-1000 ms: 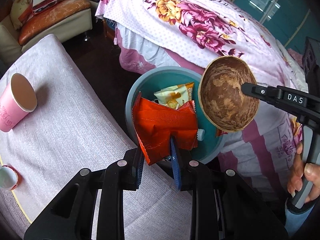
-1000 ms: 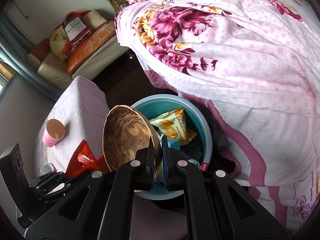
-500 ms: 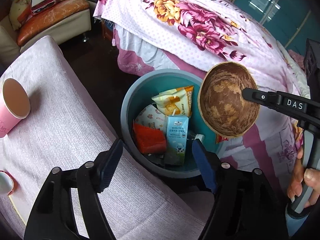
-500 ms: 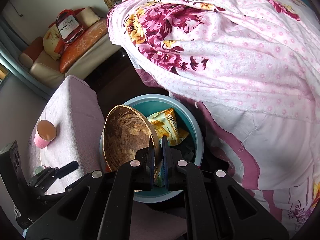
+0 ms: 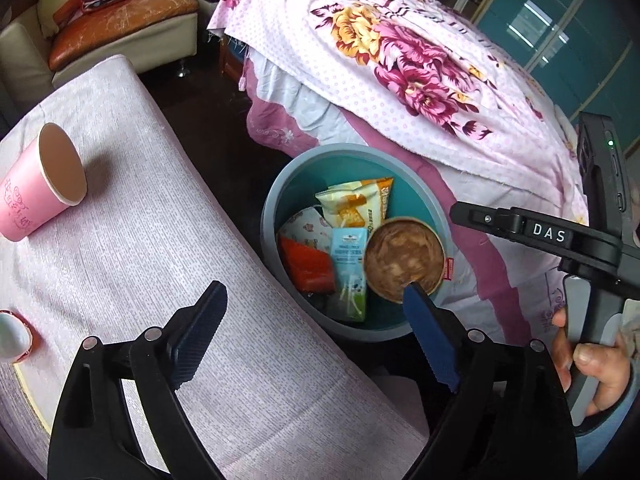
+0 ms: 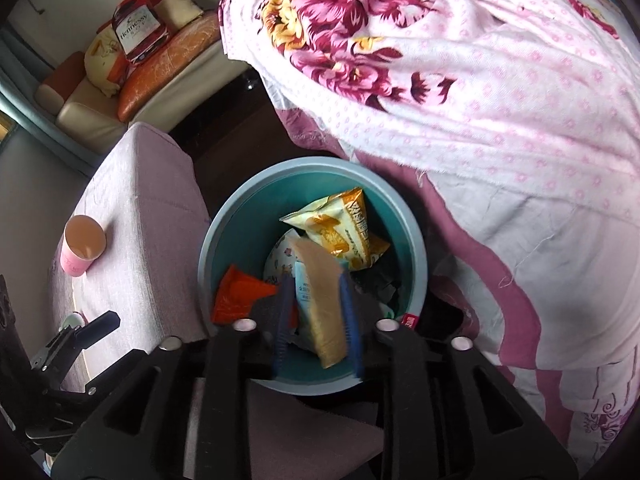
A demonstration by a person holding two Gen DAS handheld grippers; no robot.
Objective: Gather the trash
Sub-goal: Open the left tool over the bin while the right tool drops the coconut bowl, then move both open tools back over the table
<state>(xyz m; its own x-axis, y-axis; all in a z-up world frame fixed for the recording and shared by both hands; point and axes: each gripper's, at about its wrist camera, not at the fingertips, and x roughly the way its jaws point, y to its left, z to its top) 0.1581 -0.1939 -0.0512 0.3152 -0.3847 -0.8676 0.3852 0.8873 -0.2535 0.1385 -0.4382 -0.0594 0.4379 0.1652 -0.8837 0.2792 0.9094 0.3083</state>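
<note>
The trash bin (image 5: 276,216), a teal round tub, stands on the floor between the floral-covered bed (image 5: 400,60) and the pink-clothed surface (image 5: 160,240). Inside lie a yellow snack bag (image 5: 356,204), a red wrapper (image 5: 308,268), a milk carton (image 5: 348,264) and a brown-stained paper bowl (image 5: 404,260). A pink paper cup (image 5: 40,188) lies on the surface. The left hand-held gripper (image 5: 316,328) has just spread wide, empty. The right hand-held gripper (image 6: 316,312) has just been opening; the bowl sits loose between its pads, blurred.
</note>
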